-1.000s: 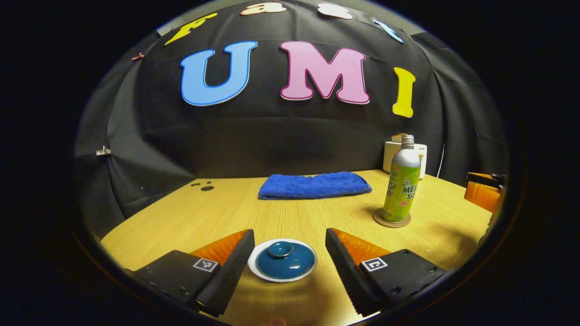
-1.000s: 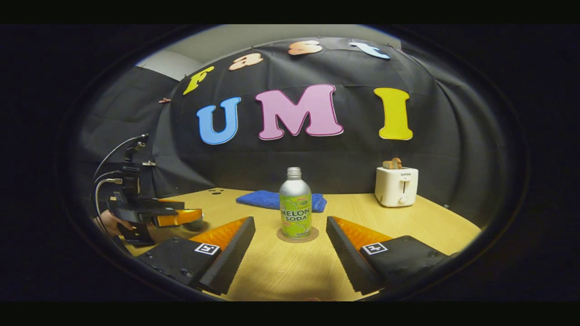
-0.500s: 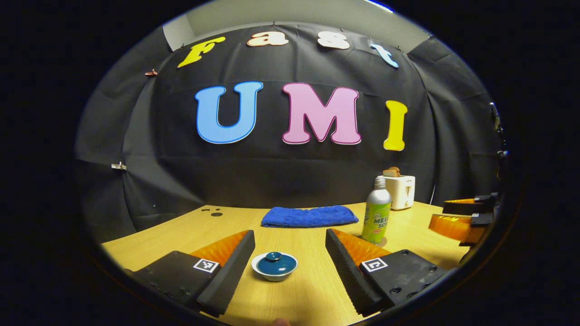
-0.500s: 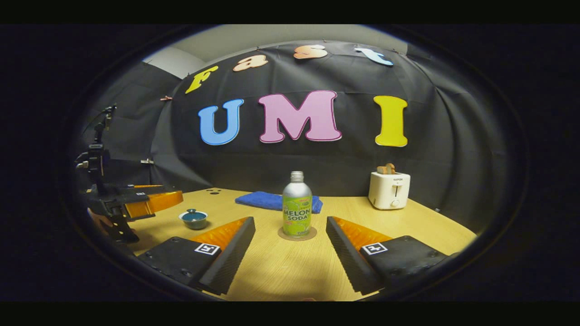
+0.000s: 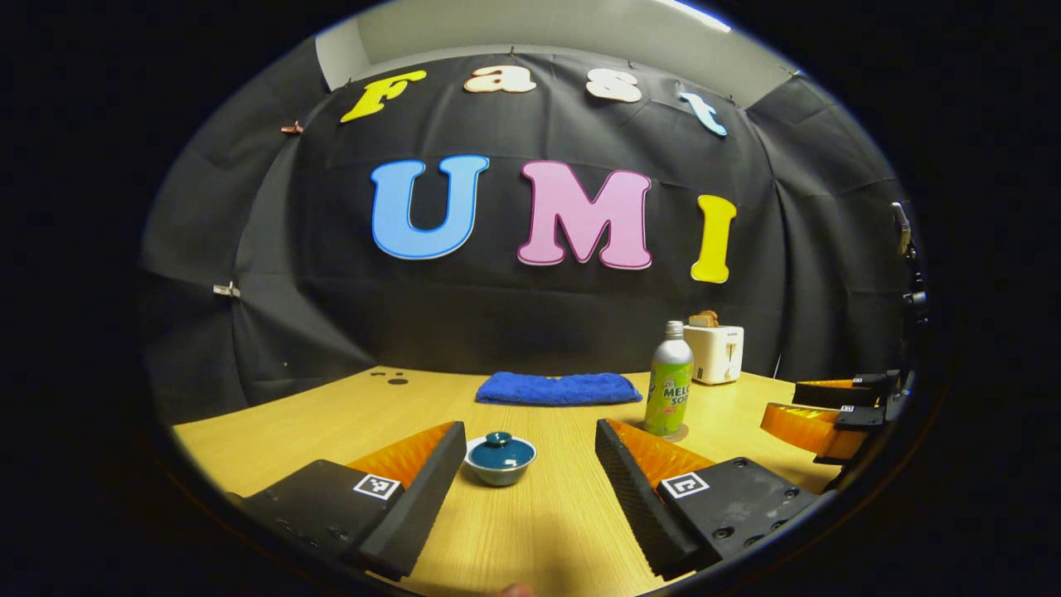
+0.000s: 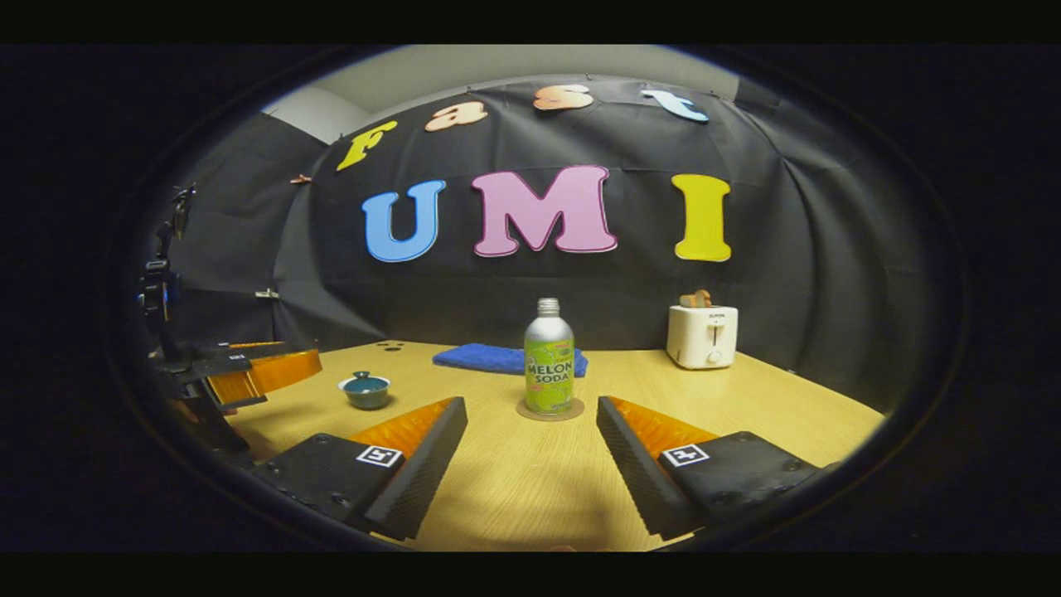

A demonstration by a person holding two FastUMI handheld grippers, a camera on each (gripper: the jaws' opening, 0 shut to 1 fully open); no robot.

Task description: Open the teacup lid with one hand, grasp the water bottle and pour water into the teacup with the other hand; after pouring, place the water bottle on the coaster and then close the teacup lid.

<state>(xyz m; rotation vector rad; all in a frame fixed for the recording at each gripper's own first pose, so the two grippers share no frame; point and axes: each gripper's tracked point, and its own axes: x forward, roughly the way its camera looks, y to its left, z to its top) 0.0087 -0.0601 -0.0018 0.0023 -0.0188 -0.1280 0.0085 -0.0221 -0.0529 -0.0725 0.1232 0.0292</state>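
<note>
Staged recording booth, black cloth wall (image 6: 829, 274) draped behind a wooden table (image 6: 746, 414), toaster (image 6: 702, 335) as household prop

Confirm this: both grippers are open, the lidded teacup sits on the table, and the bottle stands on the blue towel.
Wrong about the bottle: the right gripper view shows it standing on the round coaster, with the blue towel behind it. The rest holds.

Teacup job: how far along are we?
By this frame the lid sits on the teacup and the bottle stands upright on its coaster, so either nothing has started or all is done; the frame alone can't say which. In hand: nothing. Left gripper and right gripper are both open and clear of both items. If unstarted: lift lid, pour, return bottle, close lid.
</note>
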